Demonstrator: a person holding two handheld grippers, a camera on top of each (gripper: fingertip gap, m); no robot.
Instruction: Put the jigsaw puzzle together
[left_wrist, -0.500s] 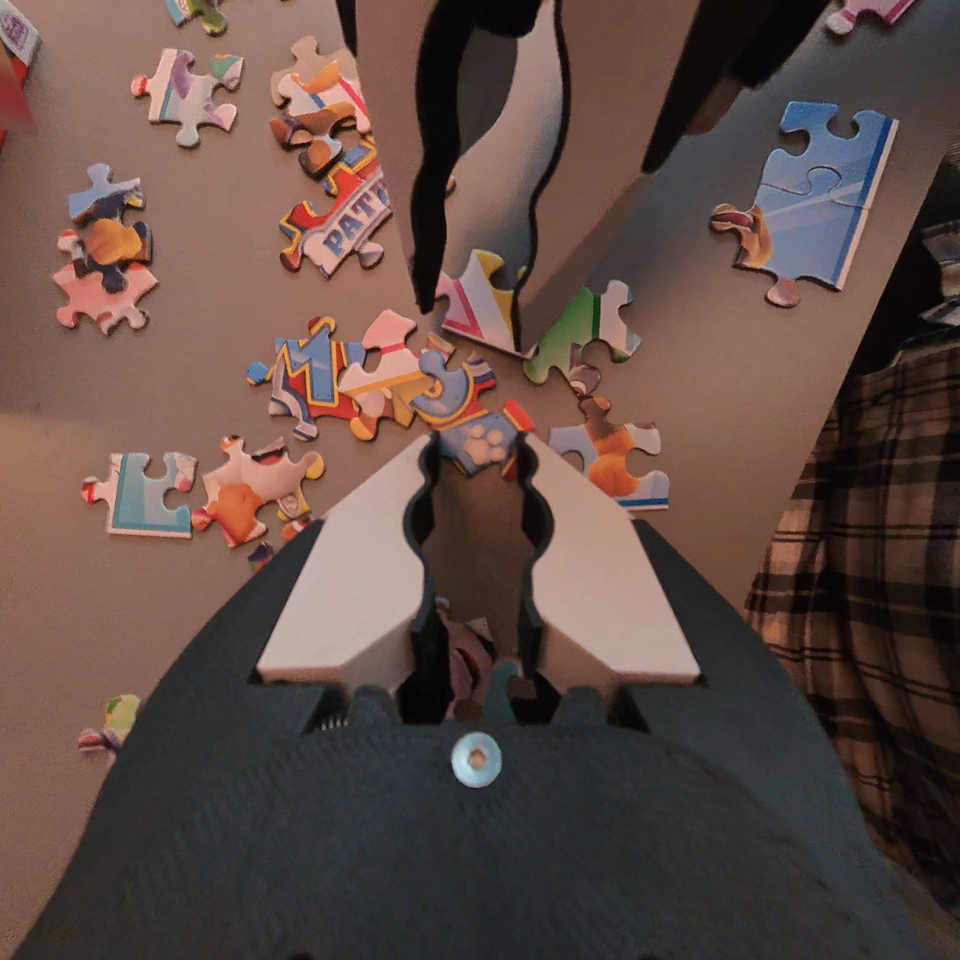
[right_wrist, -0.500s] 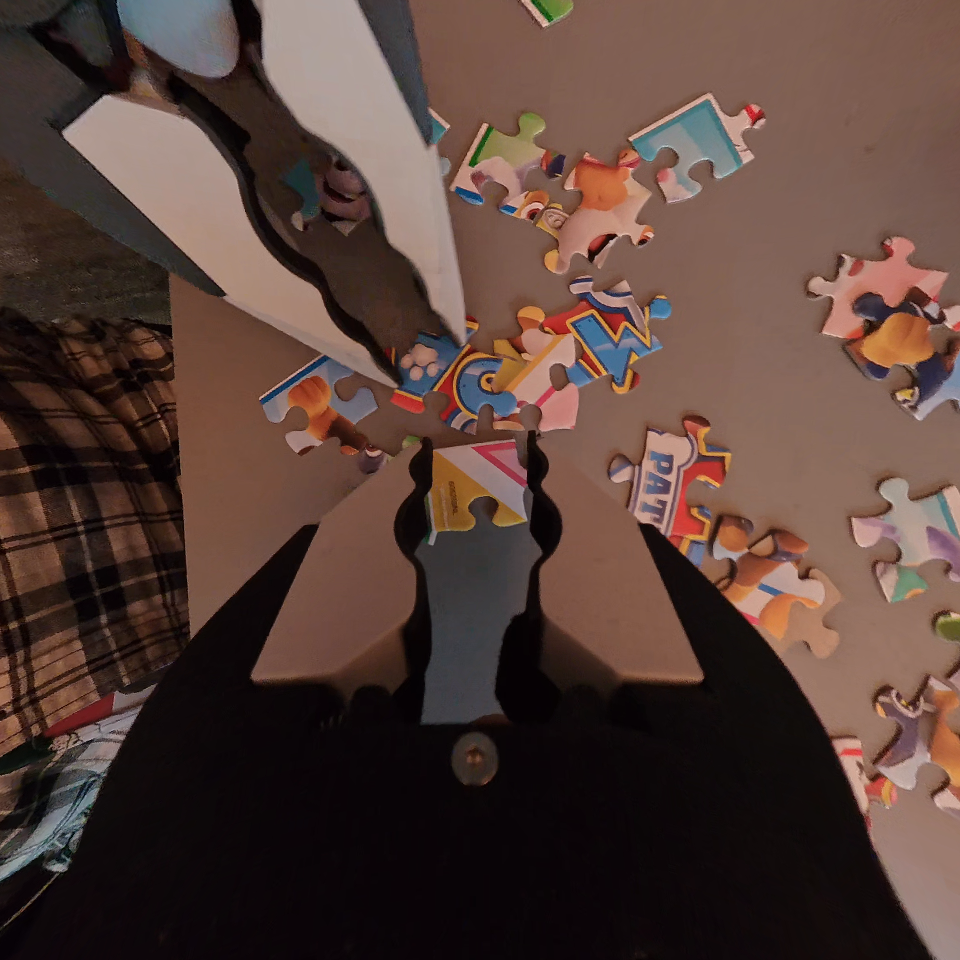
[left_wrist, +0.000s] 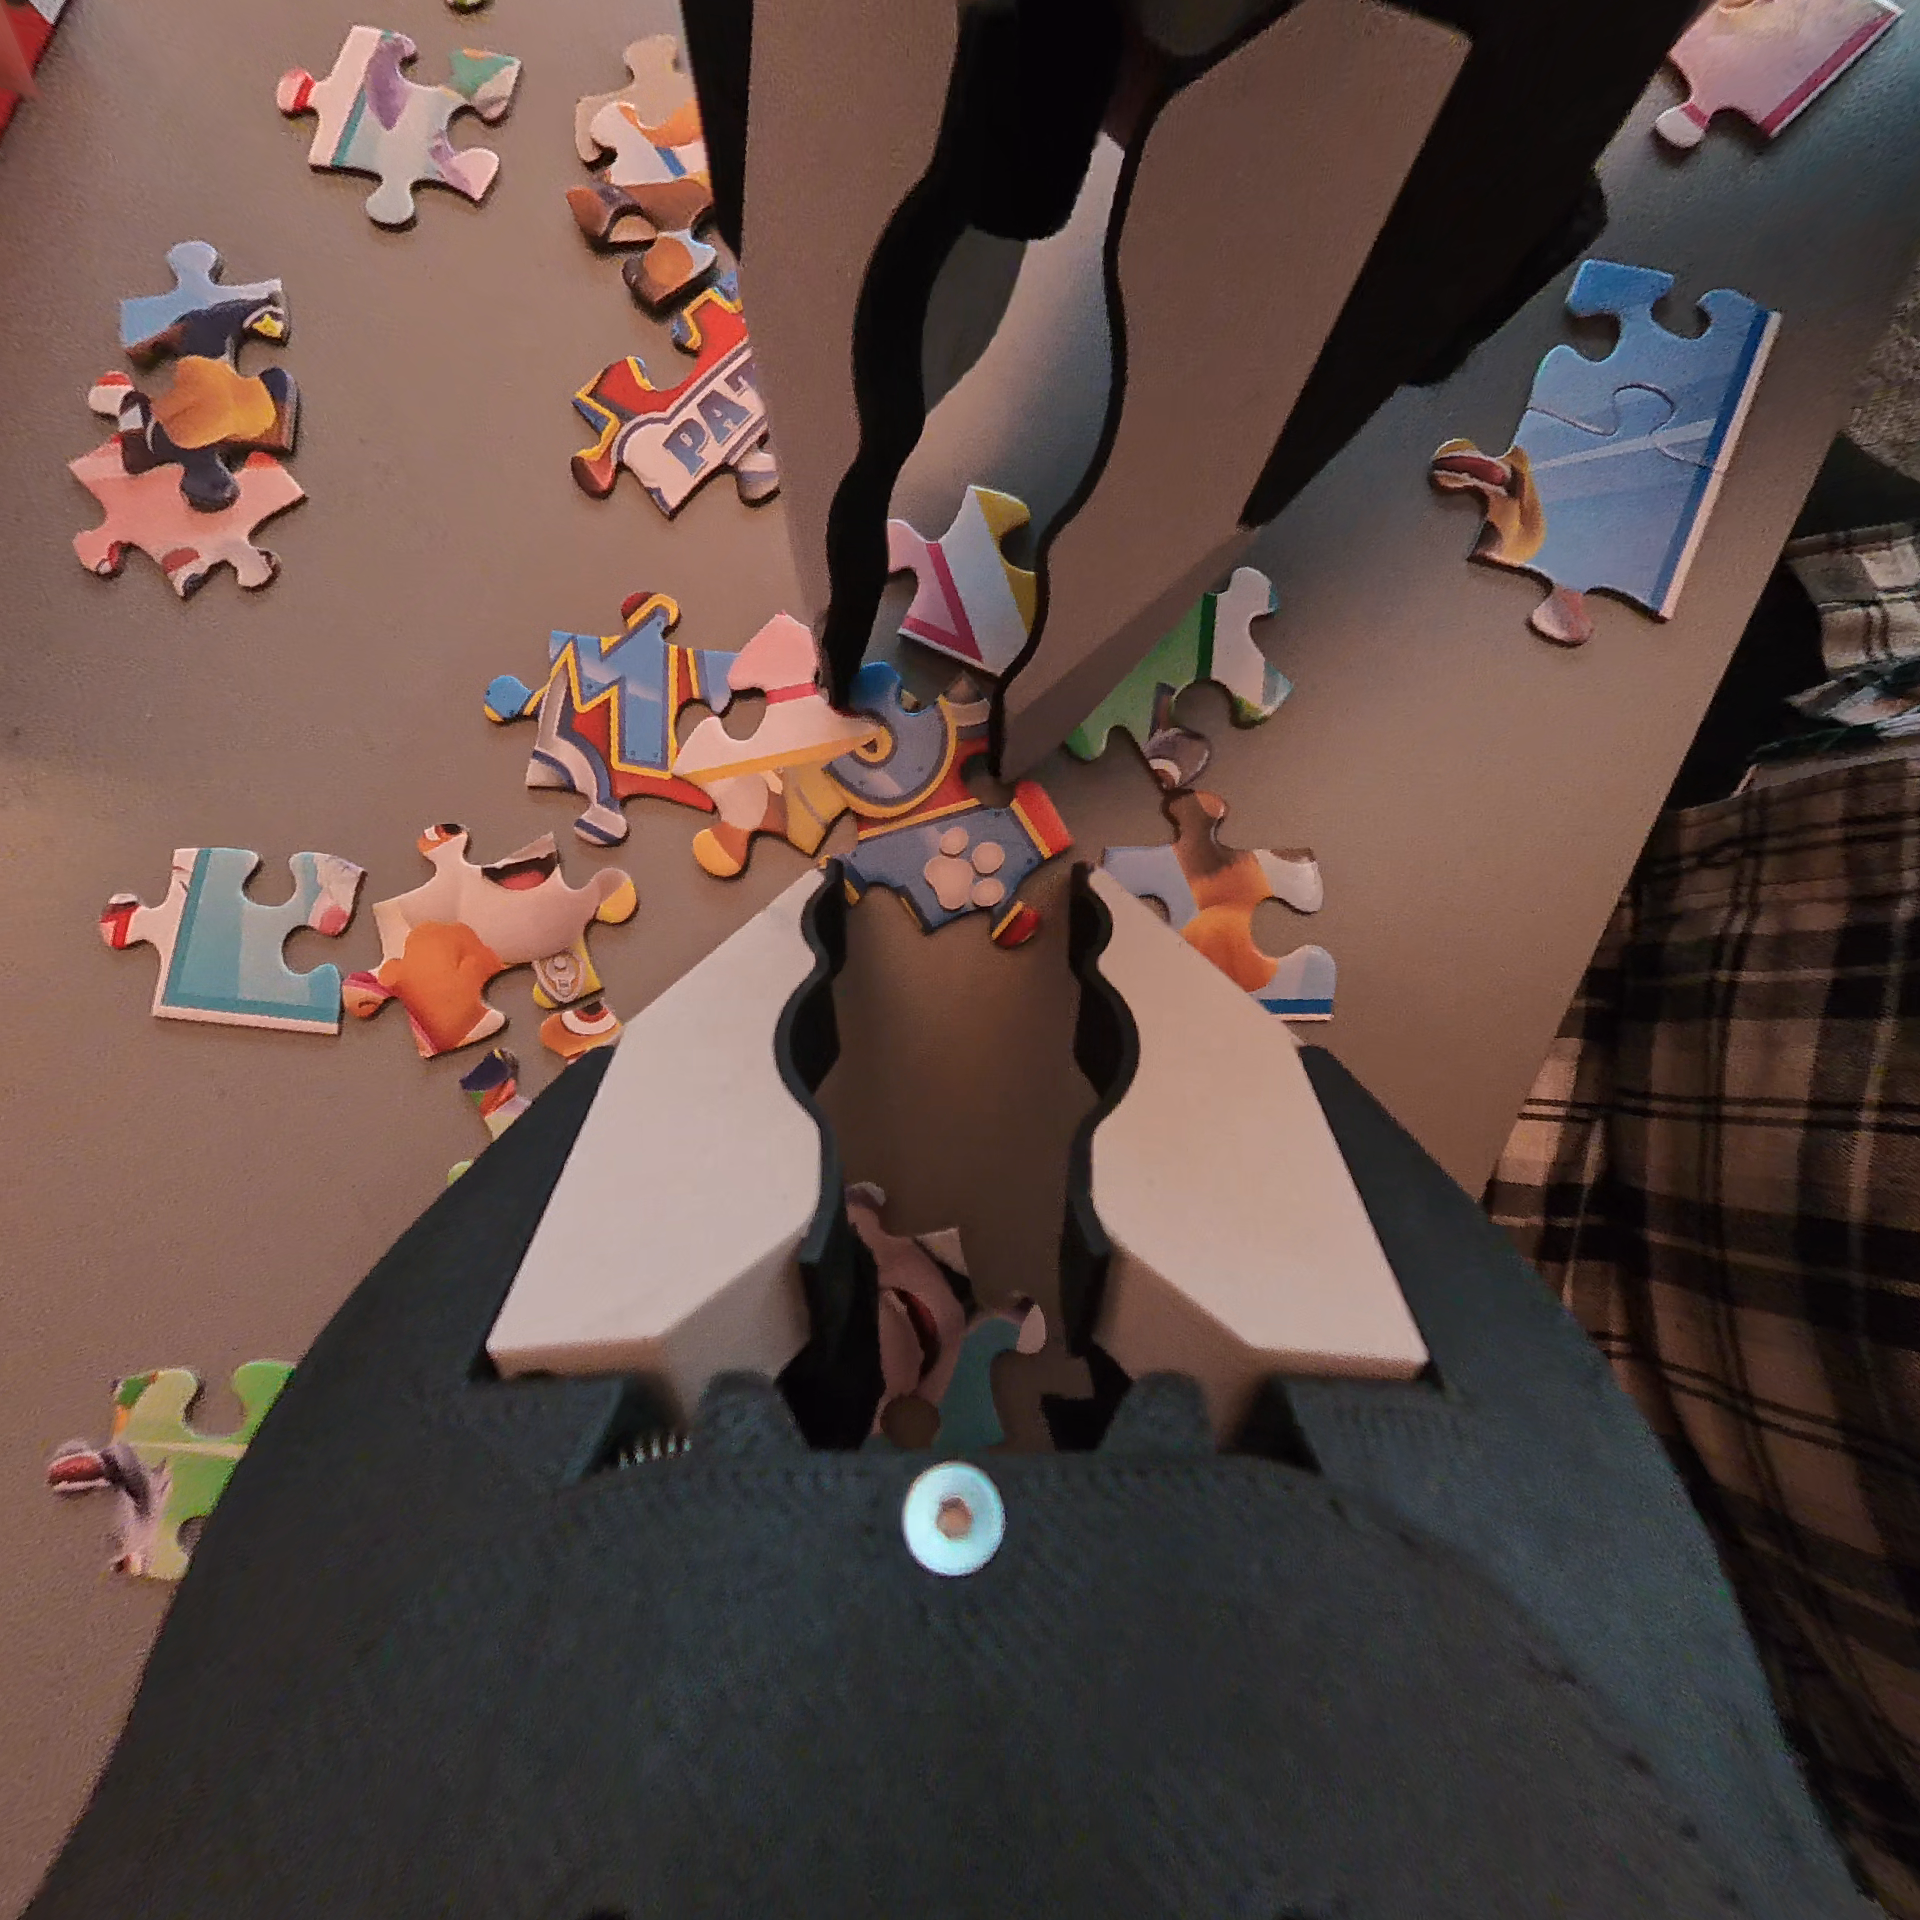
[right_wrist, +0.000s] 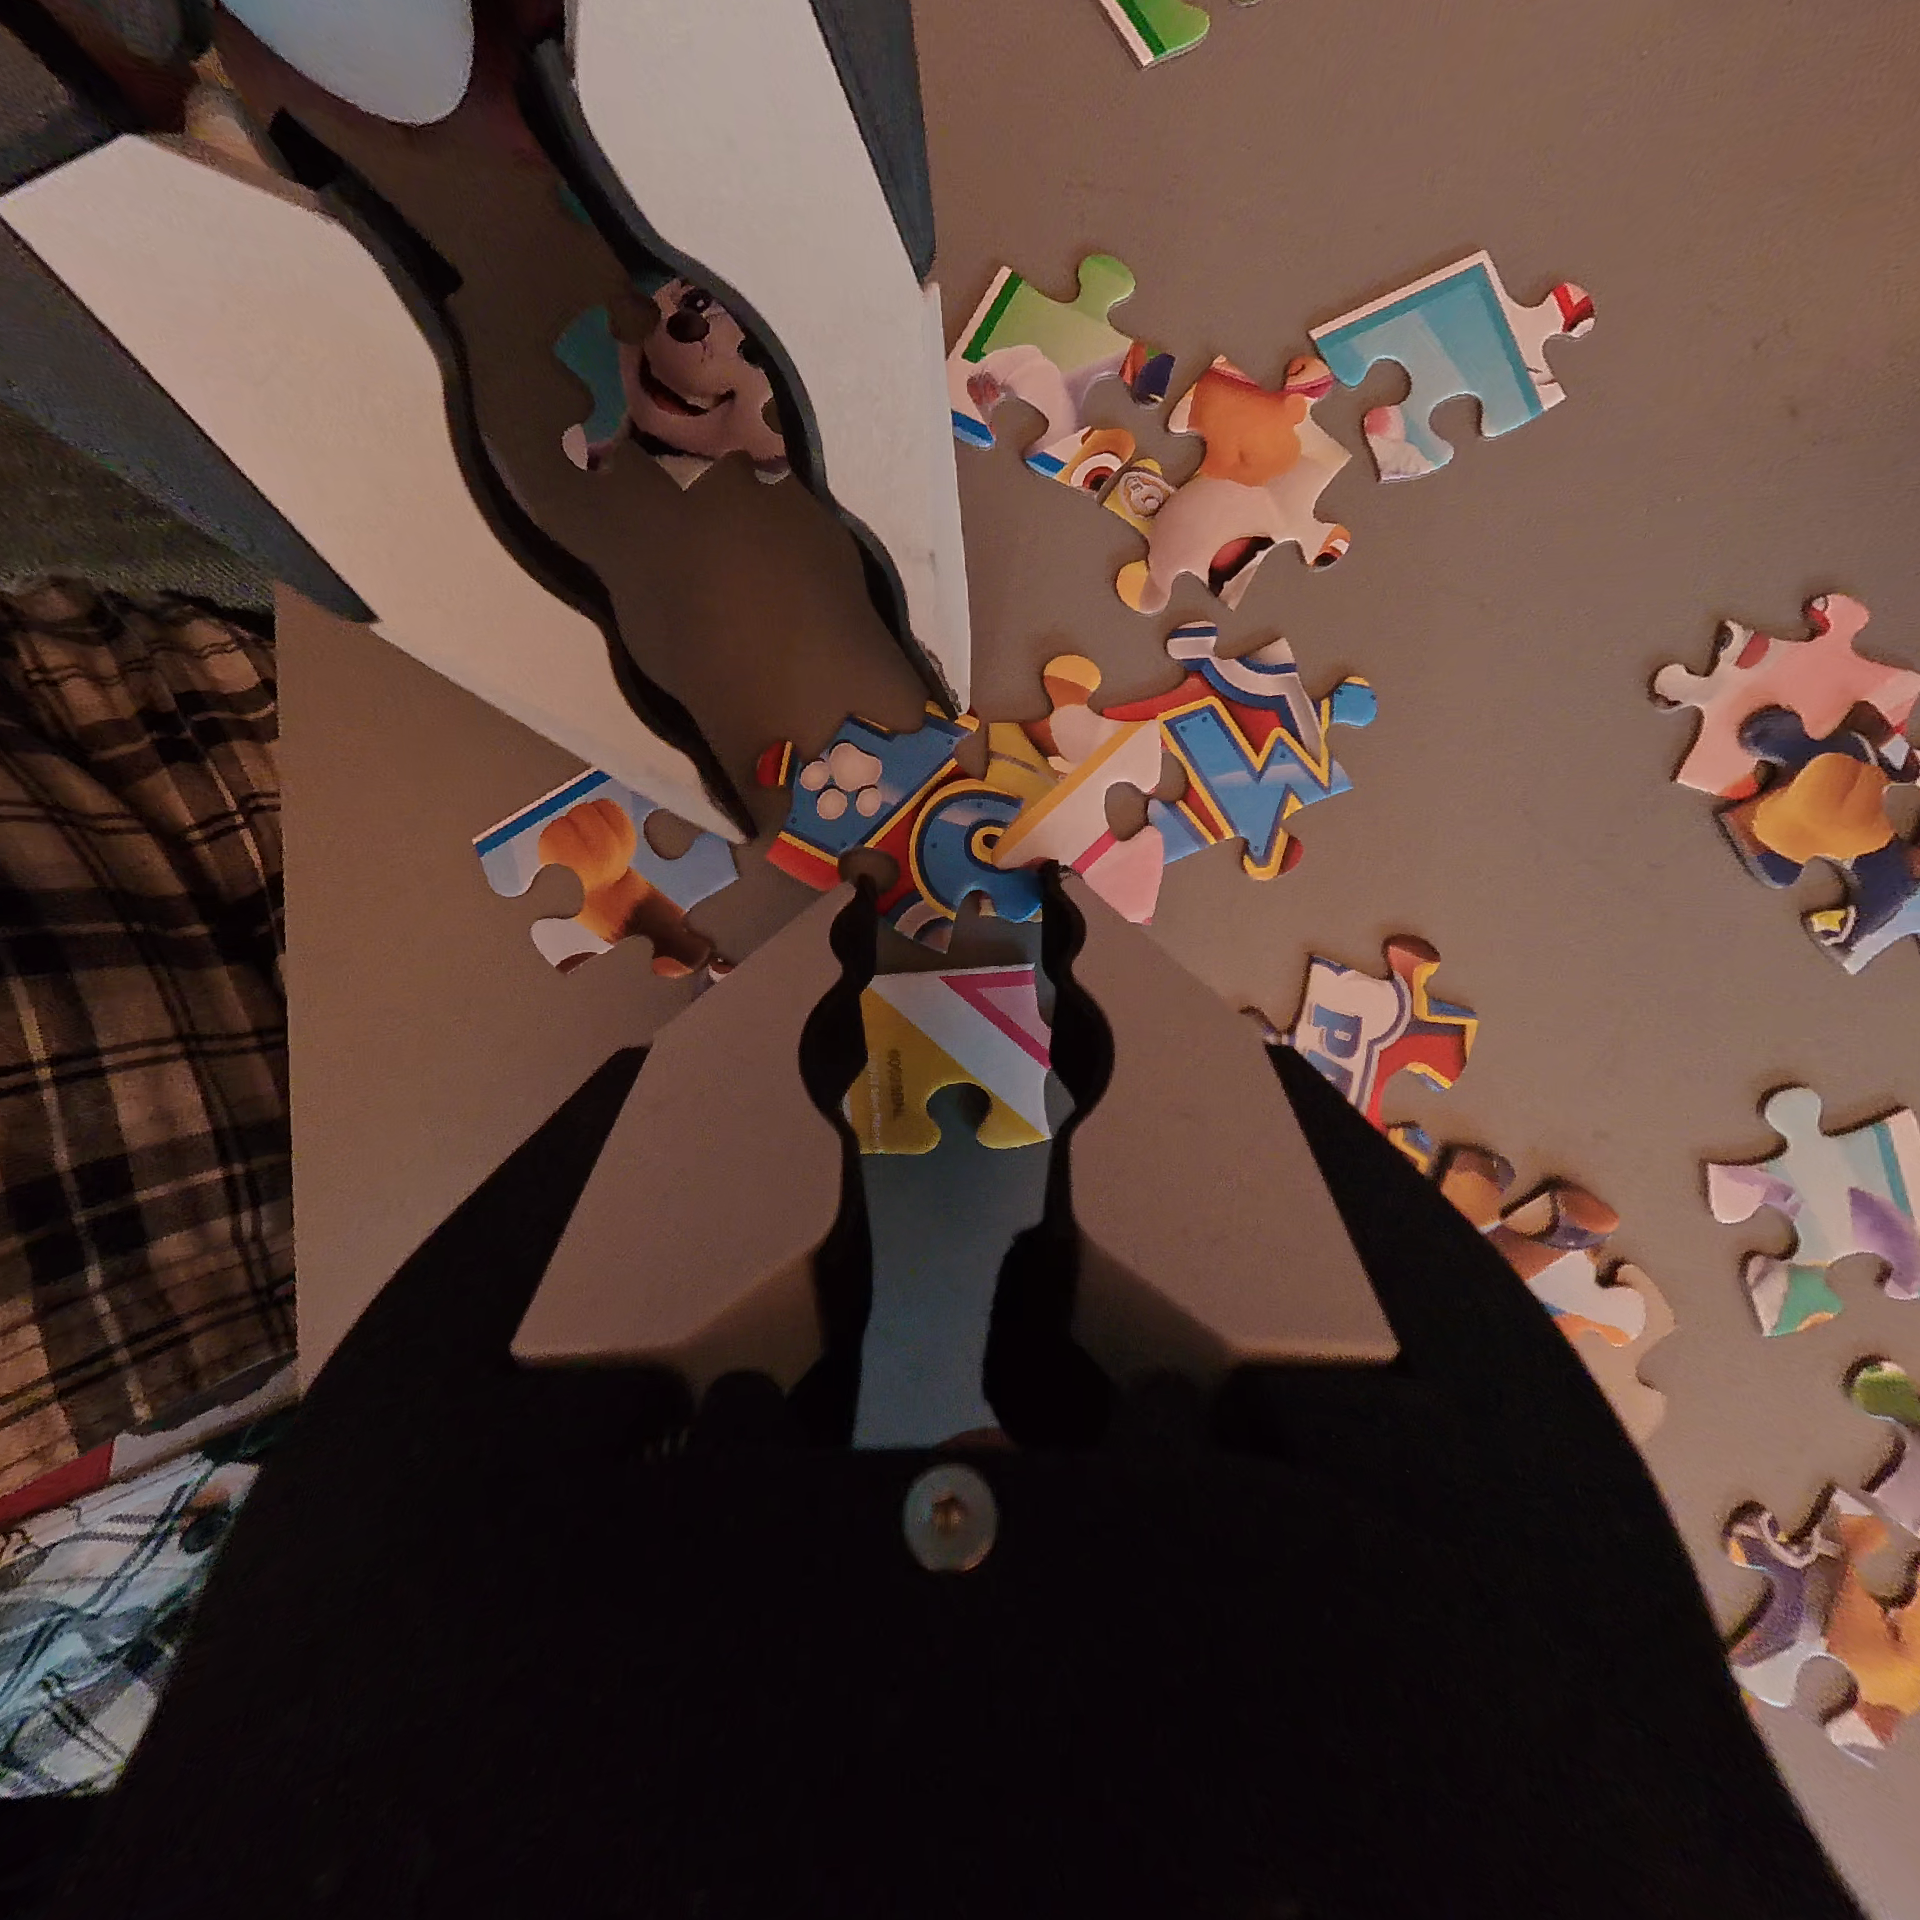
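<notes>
A joined cluster of colourful pieces lies mid-table, with a blue paw-print piece at its near end. It also shows in the right wrist view. My left gripper is open and empty, its tips low on either side of the paw-print piece. My right gripper is shut on a yellow, white and pink piece. Its tips touch the cluster's edge from the side opposite the left gripper. The held piece also shows in the left wrist view.
Loose pieces lie scattered over the grey table. Among them are a lettered red piece, a joined blue pair and a purple dog piece under the left gripper. Plaid cloth lies past the table edge. My left and right fingertips are right by each other.
My right gripper has moved forward with its piece until its tips reach the cluster. My left gripper's jaws stand a little wider apart.
</notes>
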